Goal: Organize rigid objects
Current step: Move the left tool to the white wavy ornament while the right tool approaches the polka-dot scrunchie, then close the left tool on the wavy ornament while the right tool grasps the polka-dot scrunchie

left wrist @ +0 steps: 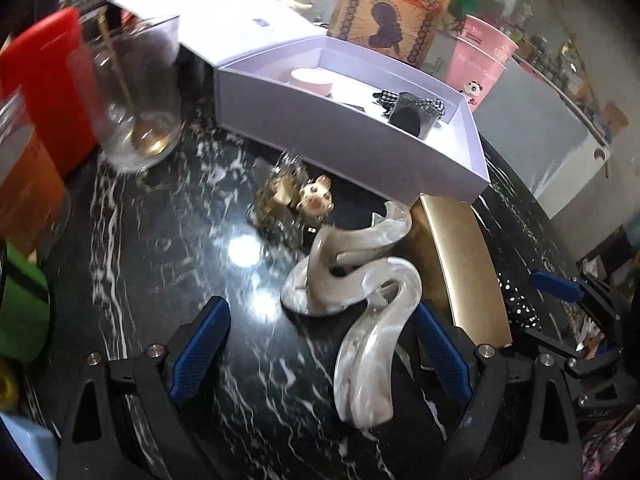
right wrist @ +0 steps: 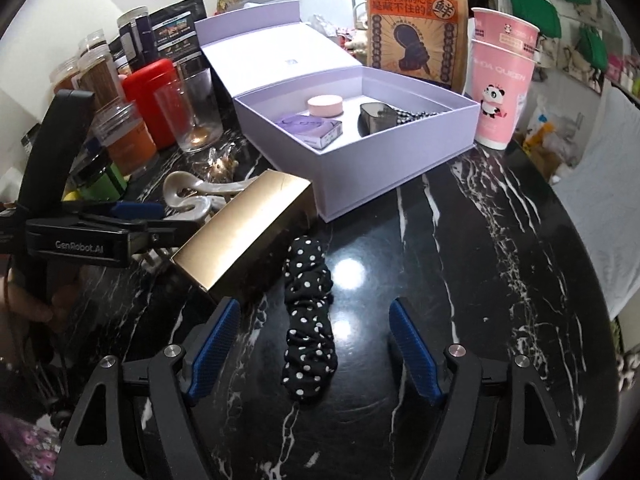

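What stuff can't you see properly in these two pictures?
- Crinkly clear wrapper by the small pig figurine, left wrist view: motion blur hides what it is.
- Wavy pearl hair clip, right wrist view: partly hidden behind the gold box and the left tool.
- Heart-shaped tin in the lilac box, left wrist view: the box wall covers its base.

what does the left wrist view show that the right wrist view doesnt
Only the left wrist view: a small animal figurine on the table near the box.
Only the right wrist view: a purple case inside the box, and spice jars.
Both: the lilac box, hair claw, gold box, dotted scrunchie, glass, pink cup, and both open grippers, left and right.
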Tool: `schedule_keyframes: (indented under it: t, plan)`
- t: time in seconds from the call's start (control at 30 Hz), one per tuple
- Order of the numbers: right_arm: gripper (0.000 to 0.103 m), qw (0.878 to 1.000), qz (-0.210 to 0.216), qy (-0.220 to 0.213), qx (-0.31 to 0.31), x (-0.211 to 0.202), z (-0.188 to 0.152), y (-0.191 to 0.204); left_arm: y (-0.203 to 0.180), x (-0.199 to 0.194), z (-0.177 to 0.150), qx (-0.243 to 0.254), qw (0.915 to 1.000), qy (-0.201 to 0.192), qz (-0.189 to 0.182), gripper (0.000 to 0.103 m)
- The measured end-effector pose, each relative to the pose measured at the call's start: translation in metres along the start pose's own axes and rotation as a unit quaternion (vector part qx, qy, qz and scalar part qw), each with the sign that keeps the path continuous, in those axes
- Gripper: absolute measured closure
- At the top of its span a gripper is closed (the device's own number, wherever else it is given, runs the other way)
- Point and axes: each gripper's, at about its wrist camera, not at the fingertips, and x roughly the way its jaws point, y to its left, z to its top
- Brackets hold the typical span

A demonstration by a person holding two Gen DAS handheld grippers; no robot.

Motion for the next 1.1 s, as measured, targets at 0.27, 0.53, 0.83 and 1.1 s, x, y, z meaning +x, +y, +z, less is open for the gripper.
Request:
schedule_keyframes:
  t: [0.27,0.53,0.83,1.1]
  plan:
    - [0.026,1.000,-0.001,-0.001,-0.004,0.003,0.001,-0.002,-0.014,0.009,0.006,0.036,0.9993,-0.007,-0.006,0.009]
    - [0.026,1.000,-0.010,0.005,-0.005,0.010,0.002,-0.008,-0.017,0.010,0.009,0.055,0.9984,-0.013,0.000,0.032]
    - [0.026,1.000,-0.004,0.007,0.021,0.010,0.000,-0.022,-0.027,0.007,0.002,0.071,0.9973,-0.018,0.002,0.036]
    - [0.049,1.000,-0.002,0.008,0.007,0.012,-0.001,-0.018,-0.029,0.001,-0.007,0.062,0.9979,0.000,0.018,0.036]
